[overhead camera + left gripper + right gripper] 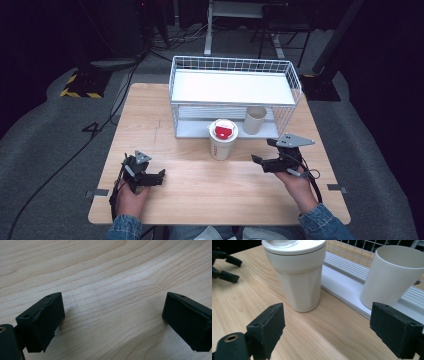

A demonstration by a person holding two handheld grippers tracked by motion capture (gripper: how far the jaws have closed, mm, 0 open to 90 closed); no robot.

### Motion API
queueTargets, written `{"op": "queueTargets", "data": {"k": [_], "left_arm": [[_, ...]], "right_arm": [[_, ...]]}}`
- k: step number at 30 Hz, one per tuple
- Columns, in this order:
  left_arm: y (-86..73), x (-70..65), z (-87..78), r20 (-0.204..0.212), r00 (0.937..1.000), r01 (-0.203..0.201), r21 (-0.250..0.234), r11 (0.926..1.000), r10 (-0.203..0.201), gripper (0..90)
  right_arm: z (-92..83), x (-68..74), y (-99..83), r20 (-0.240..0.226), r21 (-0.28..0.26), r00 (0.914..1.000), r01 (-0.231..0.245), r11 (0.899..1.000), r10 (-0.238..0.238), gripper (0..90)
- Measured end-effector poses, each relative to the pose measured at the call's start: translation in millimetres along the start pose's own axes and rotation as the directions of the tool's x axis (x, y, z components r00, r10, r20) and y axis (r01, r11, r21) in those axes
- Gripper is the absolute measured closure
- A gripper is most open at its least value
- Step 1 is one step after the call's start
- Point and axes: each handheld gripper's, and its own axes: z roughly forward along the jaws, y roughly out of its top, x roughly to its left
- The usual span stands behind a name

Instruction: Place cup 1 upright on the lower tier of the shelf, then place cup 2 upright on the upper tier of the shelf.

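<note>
Standing mid-frame in the high view, just before the white wire rack (235,95), the white lidded plastic tumbler with a red cap (222,139) looks light, stiff and slick; its tapered waist seems the best hold. Right gripper (264,151) and left gripper (160,177) both gape empty over pale wooden table (210,195), dark room behind.
</note>
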Motion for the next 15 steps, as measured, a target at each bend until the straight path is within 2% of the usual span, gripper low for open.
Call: {"op": "queueTargets", "data": {"k": [5, 8, 15], "left_arm": [[0.0, -0.2, 0.0, -0.001, 1.0000, 0.003, 0.000, 1.0000, -0.003, 4.7], [0.1, -0.1, 0.0, -0.001, 1.0000, 0.003, 0.000, 1.0000, -0.003, 4.6], [0.1, 0.0, 0.0, -0.002, 1.0000, 0.001, 0.001, 1.0000, -0.001, 4.6]], "right_arm": [[-0.4, 3.5, -1.4, -0.023, -0.001, 0.9997, 0.012, 1.000, -0.012, 13.0], [0.6, 8.7, -1.3, -0.036, 0.002, 0.9983, 0.046, 0.999, -0.046, 12.8], [8.1, 15.8, -0.6, -0.053, -0.004, 0.9961, 0.071, 0.997, -0.071, 6.6]]}}
